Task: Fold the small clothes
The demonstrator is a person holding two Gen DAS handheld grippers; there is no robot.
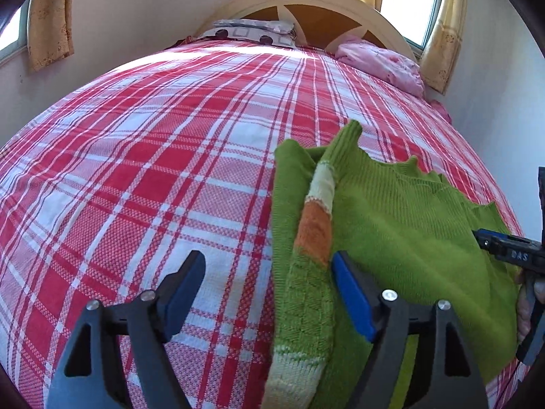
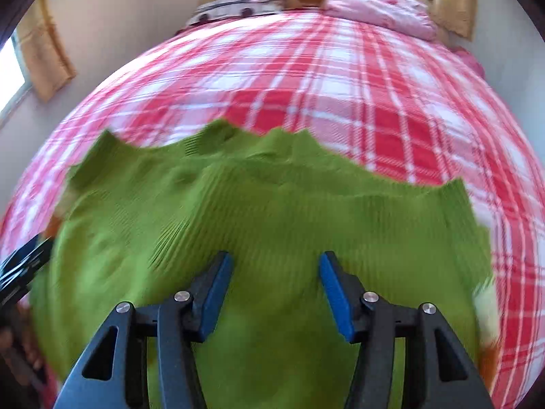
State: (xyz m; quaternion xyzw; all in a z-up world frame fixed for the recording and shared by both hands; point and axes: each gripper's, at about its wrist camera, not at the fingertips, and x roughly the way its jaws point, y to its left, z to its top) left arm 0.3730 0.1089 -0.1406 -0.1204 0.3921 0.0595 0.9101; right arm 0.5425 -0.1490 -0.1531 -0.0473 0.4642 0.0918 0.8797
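Observation:
A small green knitted sweater (image 1: 402, 225) lies flat on the red and white plaid bedspread (image 1: 163, 156). One sleeve with orange and cream bands (image 1: 316, 211) is folded over its left side. My left gripper (image 1: 269, 266) is open at the sweater's left edge, its right finger over the folded sleeve. My right gripper (image 2: 276, 266) is open and empty just above the middle of the sweater (image 2: 259, 204); that view is blurred. The right gripper also shows at the right edge of the left wrist view (image 1: 511, 248), over the sweater's right side.
A wooden headboard (image 1: 306, 3) stands at the far end of the bed. A grey patterned pillow (image 1: 252, 32) and a pink bundle of bedding (image 1: 385, 64) lie against it. Walls with curtained windows (image 1: 51, 20) close in on both sides.

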